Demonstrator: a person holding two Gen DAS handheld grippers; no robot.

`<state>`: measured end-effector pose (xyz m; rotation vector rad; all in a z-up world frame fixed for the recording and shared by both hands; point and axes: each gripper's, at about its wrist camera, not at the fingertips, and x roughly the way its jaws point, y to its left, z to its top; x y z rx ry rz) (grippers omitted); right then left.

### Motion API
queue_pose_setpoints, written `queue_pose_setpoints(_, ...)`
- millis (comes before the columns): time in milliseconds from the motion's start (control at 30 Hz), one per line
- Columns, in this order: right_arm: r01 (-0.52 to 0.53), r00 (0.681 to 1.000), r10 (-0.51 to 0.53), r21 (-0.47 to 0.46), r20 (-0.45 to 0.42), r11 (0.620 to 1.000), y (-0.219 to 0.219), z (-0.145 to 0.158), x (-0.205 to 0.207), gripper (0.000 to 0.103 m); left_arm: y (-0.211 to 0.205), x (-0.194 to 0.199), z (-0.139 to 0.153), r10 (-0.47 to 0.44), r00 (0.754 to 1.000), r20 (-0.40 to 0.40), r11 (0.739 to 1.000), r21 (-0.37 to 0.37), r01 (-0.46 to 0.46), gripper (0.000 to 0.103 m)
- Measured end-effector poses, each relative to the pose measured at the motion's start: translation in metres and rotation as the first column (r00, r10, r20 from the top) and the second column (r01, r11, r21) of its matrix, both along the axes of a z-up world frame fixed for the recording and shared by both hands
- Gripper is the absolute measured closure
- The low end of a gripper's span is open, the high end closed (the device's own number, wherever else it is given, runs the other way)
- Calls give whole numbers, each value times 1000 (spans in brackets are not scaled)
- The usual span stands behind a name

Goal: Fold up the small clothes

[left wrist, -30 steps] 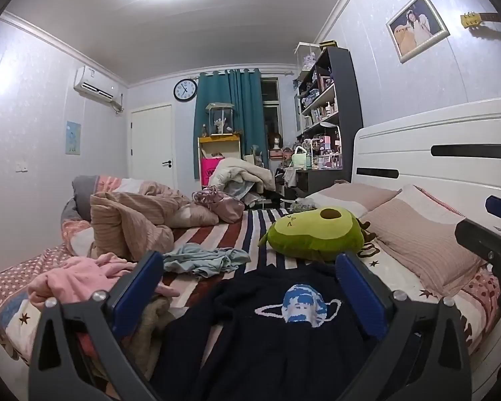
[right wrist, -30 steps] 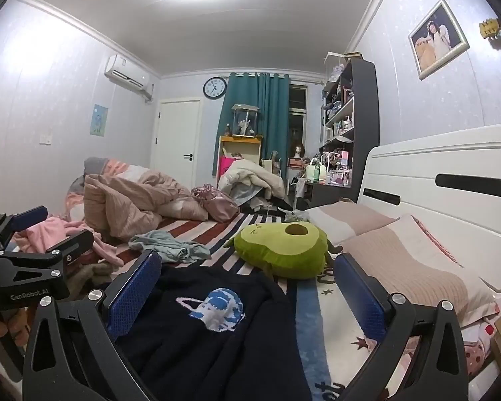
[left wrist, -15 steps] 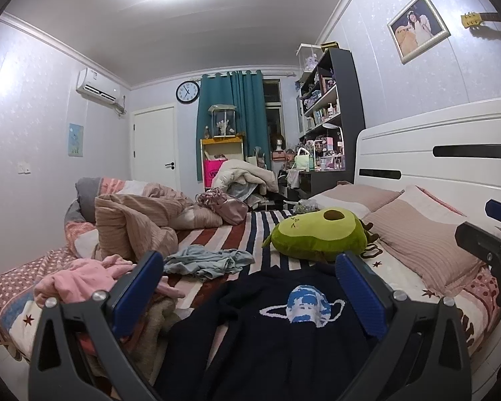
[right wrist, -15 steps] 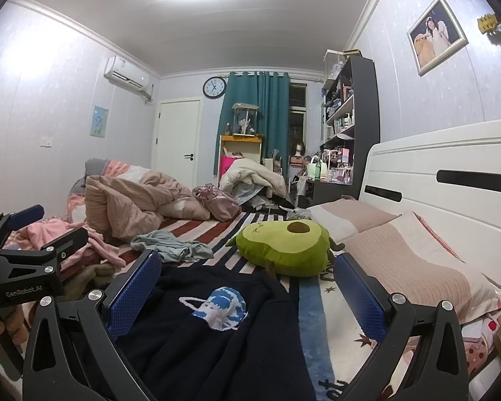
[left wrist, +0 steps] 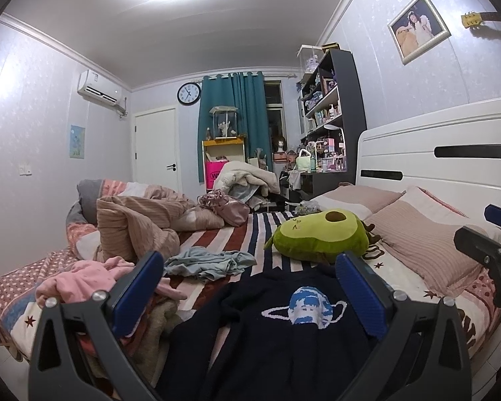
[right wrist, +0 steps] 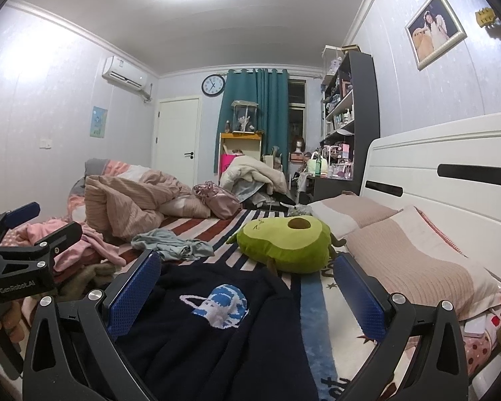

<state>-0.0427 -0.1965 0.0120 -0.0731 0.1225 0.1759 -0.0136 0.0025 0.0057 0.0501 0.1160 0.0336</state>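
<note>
A dark navy sweater (left wrist: 284, 341) with a blue planet print lies spread on the striped bed; it also shows in the right wrist view (right wrist: 217, 327). My left gripper (left wrist: 250, 290) is open and empty, held above the sweater. My right gripper (right wrist: 247, 287) is open and empty over the sweater's right side. A light blue garment (left wrist: 207, 262) lies crumpled beyond the sweater, also in the right wrist view (right wrist: 172, 245). Pink clothes (left wrist: 83, 280) are heaped at the left. Each gripper appears at the edge of the other's view.
A green avocado plush (left wrist: 320, 237) lies just beyond the sweater, beside pink pillows (left wrist: 427, 250) and a white headboard (left wrist: 434, 153). A rumpled beige duvet (left wrist: 137, 224) fills the far left of the bed. Shelves and a cluttered desk (left wrist: 324, 153) stand behind.
Both grippers have risen or tilted up slightly, so the bed sits a little lower in both views. Both stay open; the clothes have not moved.
</note>
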Motion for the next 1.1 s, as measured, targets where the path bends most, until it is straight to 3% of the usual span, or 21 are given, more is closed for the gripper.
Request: queue_pose_setpoints(1100,-27,997,33,74,-69,997,-14,-15,22,1,-3,12,-7,-10,999,-32,1000,12,10,1)
